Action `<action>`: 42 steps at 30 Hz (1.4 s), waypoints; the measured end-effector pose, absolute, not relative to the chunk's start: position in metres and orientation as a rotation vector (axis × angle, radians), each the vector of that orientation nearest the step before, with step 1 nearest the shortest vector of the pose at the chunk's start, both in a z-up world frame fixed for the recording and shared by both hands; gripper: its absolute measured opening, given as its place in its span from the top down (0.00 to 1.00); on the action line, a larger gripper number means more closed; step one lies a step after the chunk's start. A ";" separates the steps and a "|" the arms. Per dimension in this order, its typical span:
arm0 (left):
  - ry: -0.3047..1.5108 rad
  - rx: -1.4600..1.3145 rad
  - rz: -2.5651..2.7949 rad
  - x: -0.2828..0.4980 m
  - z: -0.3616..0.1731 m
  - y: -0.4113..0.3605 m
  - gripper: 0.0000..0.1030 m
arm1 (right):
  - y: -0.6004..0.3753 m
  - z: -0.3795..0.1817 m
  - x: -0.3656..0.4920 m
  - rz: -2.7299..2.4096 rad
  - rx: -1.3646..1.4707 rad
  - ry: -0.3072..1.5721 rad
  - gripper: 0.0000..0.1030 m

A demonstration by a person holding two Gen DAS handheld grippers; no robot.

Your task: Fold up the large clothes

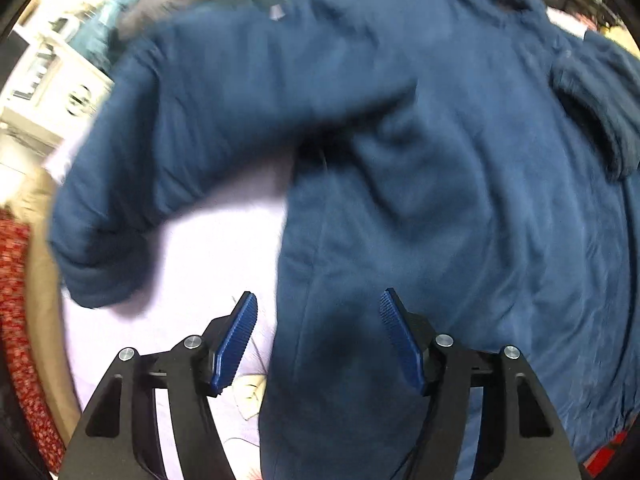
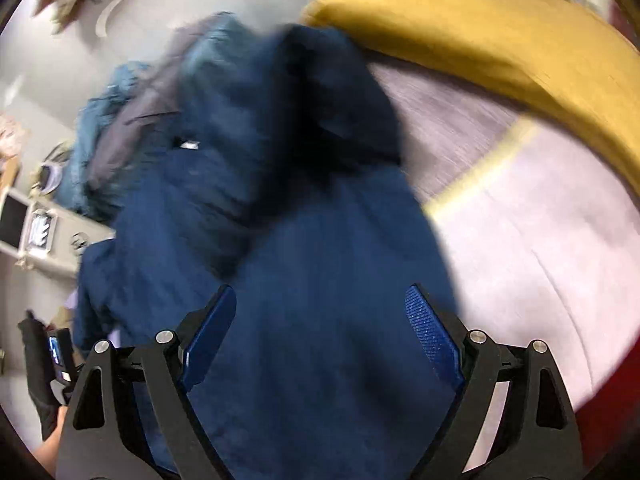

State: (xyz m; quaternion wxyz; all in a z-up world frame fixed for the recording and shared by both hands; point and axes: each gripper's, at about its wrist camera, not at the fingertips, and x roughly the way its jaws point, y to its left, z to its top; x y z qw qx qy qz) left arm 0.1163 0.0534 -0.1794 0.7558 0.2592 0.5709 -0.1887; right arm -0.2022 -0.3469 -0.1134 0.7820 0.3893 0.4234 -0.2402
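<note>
Left wrist view showed the left gripper spread wide and holding nothing, its ribbed blue pads poised just above the near hem of a navy padded jacket. That jacket lay spread over a pale lilac bed sheet, soft and quilted, one sleeve bent out to the left, the collar farthest away. Whether the pads touched the cloth could not be told. Right wrist view showed the right gripper equally wide apart and empty, the same jacket filling the space between its fingers and bunching into blurred folds beyond. A mustard-yellow blanket lay across the far side of the bed.
</note>
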 end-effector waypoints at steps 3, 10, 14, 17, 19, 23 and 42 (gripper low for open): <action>1.153 0.515 -0.435 0.101 -0.150 0.037 0.36 | -0.352 -0.114 -0.181 -0.521 0.865 0.908 0.16; 1.198 0.434 -0.763 0.066 -0.144 -0.071 0.33 | -0.350 -0.126 -0.180 -0.543 0.888 0.931 0.16; 1.206 0.388 -0.846 0.057 -0.153 -0.149 0.31 | -0.349 -0.131 -0.196 -0.560 0.854 0.972 0.16; 1.263 0.369 -0.873 0.055 -0.178 -0.196 0.31 | -0.354 -0.135 -0.208 -0.578 0.857 0.983 0.16; 1.297 0.360 -0.864 0.055 -0.190 -0.215 0.33 | -0.358 -0.138 -0.220 -0.589 0.874 0.981 0.16; 1.356 0.341 -0.881 0.050 -0.205 -0.240 0.69 | -0.366 -0.147 -0.232 -0.603 0.898 0.989 0.16; 0.913 0.407 -0.786 0.110 -0.046 -0.177 0.89 | -0.416 -0.156 -0.166 -0.640 0.656 1.019 0.48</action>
